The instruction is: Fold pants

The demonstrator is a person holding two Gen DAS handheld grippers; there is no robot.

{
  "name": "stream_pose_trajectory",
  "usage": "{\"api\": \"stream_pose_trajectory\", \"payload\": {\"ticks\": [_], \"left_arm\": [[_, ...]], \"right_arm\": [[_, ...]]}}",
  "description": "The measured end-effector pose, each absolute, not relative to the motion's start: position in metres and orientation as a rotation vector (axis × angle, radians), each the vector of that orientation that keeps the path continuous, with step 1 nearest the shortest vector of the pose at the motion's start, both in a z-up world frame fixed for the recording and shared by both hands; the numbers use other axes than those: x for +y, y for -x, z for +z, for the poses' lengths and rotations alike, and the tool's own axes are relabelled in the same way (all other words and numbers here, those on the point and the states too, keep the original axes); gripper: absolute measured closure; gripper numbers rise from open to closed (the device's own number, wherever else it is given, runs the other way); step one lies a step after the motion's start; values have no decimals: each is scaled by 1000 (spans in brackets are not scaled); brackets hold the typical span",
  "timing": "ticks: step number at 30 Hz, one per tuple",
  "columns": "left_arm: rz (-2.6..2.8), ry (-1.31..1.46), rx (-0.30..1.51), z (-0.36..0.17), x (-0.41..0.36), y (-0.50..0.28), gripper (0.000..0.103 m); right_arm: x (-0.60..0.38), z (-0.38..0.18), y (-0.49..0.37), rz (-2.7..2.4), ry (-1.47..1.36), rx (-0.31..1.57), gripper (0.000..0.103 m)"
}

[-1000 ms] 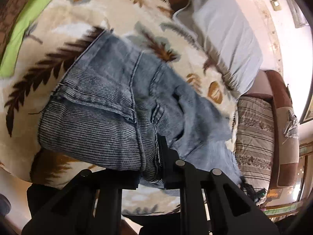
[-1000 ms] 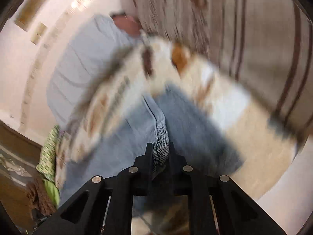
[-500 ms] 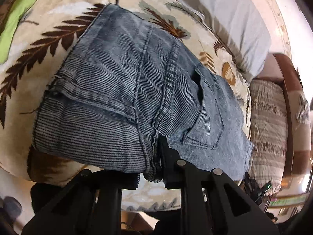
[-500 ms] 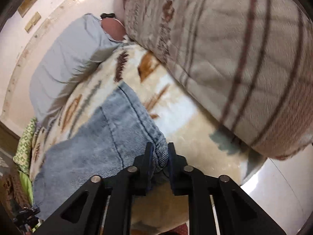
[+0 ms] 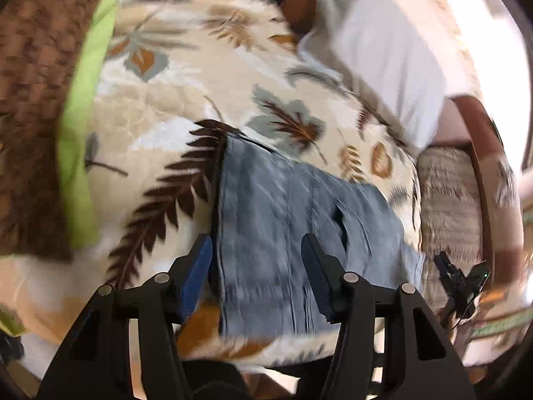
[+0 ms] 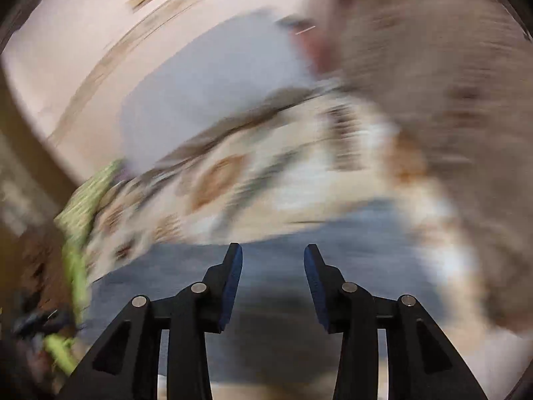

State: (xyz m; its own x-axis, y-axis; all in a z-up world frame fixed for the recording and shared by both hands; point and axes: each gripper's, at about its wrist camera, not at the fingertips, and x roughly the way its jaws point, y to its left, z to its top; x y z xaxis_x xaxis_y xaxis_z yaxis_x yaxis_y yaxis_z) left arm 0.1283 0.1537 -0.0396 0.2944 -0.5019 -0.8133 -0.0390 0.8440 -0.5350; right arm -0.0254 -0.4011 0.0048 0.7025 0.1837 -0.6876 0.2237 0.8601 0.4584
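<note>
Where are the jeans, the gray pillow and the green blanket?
jeans (image 5: pixel 283 226): left wrist view, middle of the folded denim.
gray pillow (image 5: pixel 383 66): left wrist view, its flat face.
green blanket (image 5: pixel 80 116): left wrist view, its bright edge strip.

Left gripper (image 5: pixel 256 246) and right gripper (image 6: pixel 273 255), jaws just parted, empty.

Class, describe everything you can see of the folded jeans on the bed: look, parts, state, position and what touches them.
The jeans are faded blue denim, folded into a compact, roughly rectangular stack with a back pocket facing up and seams running lengthwise. They lie flat on the leaf-patterned blanket, near its front edge. Both grippers have just been opening: the left gripper and right gripper show open jaws with nothing pinched. Motion blur hides finer detail.
</note>
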Motion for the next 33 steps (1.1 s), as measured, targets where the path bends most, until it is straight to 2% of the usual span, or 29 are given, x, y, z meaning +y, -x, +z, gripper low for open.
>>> {"api": "stream_pose_trajectory", "payload": {"ticks": [6, 10, 11, 14, 16, 17, 18, 19, 20, 23, 24, 27, 30, 33], "left_arm": [[-348, 561, 1342, -75, 148, -164, 49], [-376, 599, 1366, -86, 156, -171, 48], [-396, 617, 1374, -89, 158, -173, 47], [-462, 676, 1407, -100, 156, -181, 34], [-515, 696, 1408, -103, 147, -182, 34], [-531, 703, 1401, -101, 143, -181, 36], [-545, 703, 1385, -96, 139, -181, 55], [-550, 687, 1357, -88, 136, -180, 79], [-551, 666, 1332, -81, 133, -180, 84], [-481, 520, 1291, -71, 123, -183, 87], [-446, 466, 1296, -74, 119, -185, 90], [-377, 374, 1296, -84, 114, -186, 90], [-351, 357, 1293, -87, 112, -187, 90], [-338, 360, 1284, -80, 115, -182, 90]], "right_arm": [[-287, -28, -113, 175, -441, 986, 61], [-256, -51, -157, 198, -386, 1072, 59], [-251, -58, -166, 219, -377, 1103, 56], [-237, -71, -177, 231, -329, 1161, 52], [-232, -80, -178, 240, -274, 1195, 55], [-227, -83, -178, 239, -220, 1198, 64], [-220, -81, -179, 248, -152, 1194, 103], [-215, -76, -178, 245, -98, 1181, 102], [-209, -65, -176, 243, -48, 1138, 102], [-208, -47, -176, 227, -30, 1063, 102], [-209, -50, -178, 225, -28, 1072, 102], [-204, -70, -185, 201, -1, 1111, 102], [-202, -92, -191, 134, 4, 1140, 103], [-210, -90, -184, 88, -57, 1108, 103]]}}
